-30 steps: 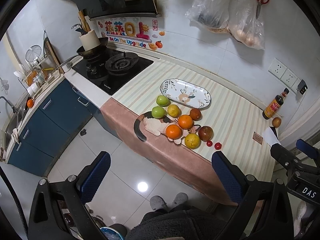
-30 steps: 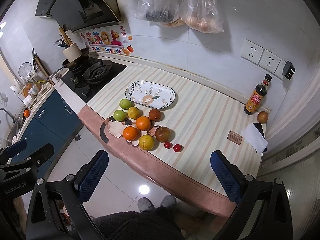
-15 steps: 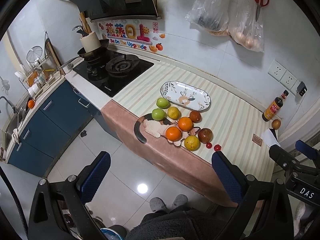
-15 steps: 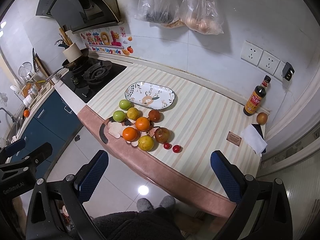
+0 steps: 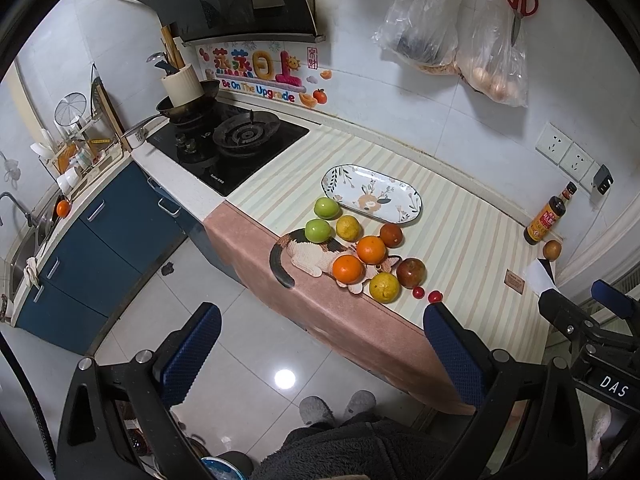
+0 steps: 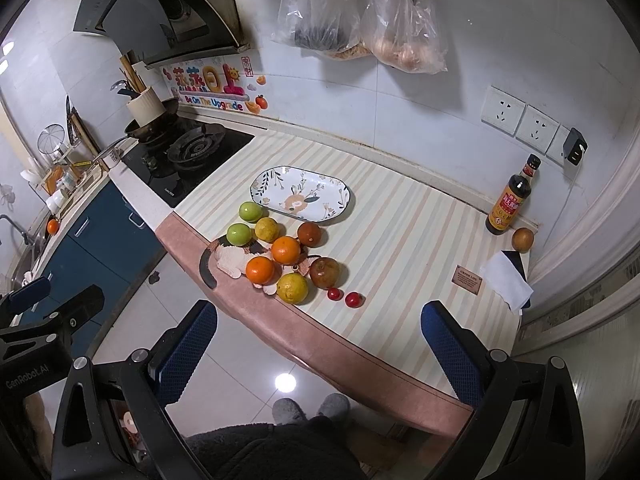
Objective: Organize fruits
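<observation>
Several fruits lie in a cluster on the striped counter: two green apples (image 5: 318, 230), two oranges (image 5: 371, 249), yellow citrus (image 5: 384, 287), dark red fruits (image 5: 411, 273) and two small red tomatoes (image 5: 435, 297). An empty oval patterned plate (image 5: 372, 193) lies just behind them. The cluster (image 6: 285, 249) and plate (image 6: 300, 193) also show in the right wrist view. My left gripper (image 5: 320, 352) is open and empty, held high above the floor in front of the counter. My right gripper (image 6: 318, 350) is open and empty, likewise back from the counter.
A cat-shaped mat (image 5: 304, 258) lies under the fruits at the counter's front edge. A gas stove (image 5: 240, 136) with a pan is at the left. A sauce bottle (image 6: 510, 200), a brown fruit (image 6: 522, 239) and a tissue (image 6: 506, 280) are at the right. Bags hang on the wall (image 6: 360, 20).
Both grippers have drifted slightly; the counter and fruits sit a little higher in view. Nothing was grasped or moved.
</observation>
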Action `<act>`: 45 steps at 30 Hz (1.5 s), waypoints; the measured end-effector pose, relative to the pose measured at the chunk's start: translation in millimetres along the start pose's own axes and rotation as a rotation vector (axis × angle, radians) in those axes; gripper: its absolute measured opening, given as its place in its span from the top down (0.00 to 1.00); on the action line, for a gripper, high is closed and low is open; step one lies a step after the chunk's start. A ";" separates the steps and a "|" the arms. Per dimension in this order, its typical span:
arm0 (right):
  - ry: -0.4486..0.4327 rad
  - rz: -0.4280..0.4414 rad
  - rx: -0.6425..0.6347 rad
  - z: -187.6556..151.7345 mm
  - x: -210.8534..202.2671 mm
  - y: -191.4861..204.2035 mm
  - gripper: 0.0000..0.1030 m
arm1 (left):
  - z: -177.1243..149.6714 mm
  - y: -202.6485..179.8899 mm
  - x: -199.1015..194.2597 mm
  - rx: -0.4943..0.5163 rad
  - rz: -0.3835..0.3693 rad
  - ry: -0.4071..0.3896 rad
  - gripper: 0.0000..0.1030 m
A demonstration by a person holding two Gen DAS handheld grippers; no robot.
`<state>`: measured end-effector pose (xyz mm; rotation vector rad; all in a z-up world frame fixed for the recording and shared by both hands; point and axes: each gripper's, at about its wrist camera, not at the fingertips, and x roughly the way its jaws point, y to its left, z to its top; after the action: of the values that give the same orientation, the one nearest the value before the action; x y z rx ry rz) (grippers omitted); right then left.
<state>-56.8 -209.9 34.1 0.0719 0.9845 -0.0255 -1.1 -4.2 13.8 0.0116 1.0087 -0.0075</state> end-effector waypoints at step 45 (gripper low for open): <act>0.081 0.101 0.152 13.0 110.6 -41.2 0.00 | 28.1 -7.2 85.0 0.066 0.348 -0.082 0.00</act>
<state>13.1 -250.7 -52.9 0.2634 1.0581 -0.0045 67.9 -11.8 -43.2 0.2451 0.9134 0.2750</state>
